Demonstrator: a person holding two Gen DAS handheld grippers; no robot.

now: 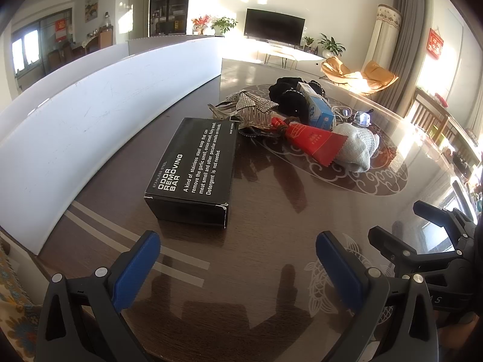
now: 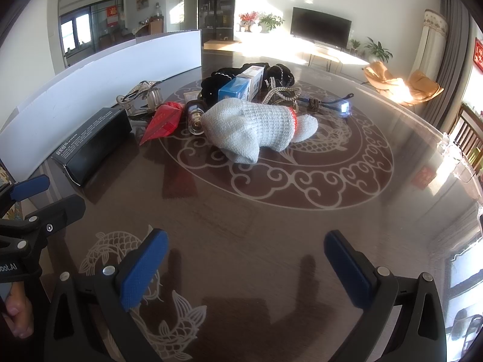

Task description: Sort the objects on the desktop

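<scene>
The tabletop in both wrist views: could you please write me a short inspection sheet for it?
Surface: dark glossy table with pale scroll and fish patterns, sunlit at right.
Job's things: black box lies apart, nearest the left gripper; red packet, grey knit glove, blue-white carton, rhinestone hair clip and black fabric lie piled together.
Clutter: beaded chain, small metal cylinder.
Grippers: left gripper and right gripper both open, empty, over bare table.
Cables: nothing seen for certain.
Surroundings: white board along the table's left; television, plants, orange chairs behind.
</scene>
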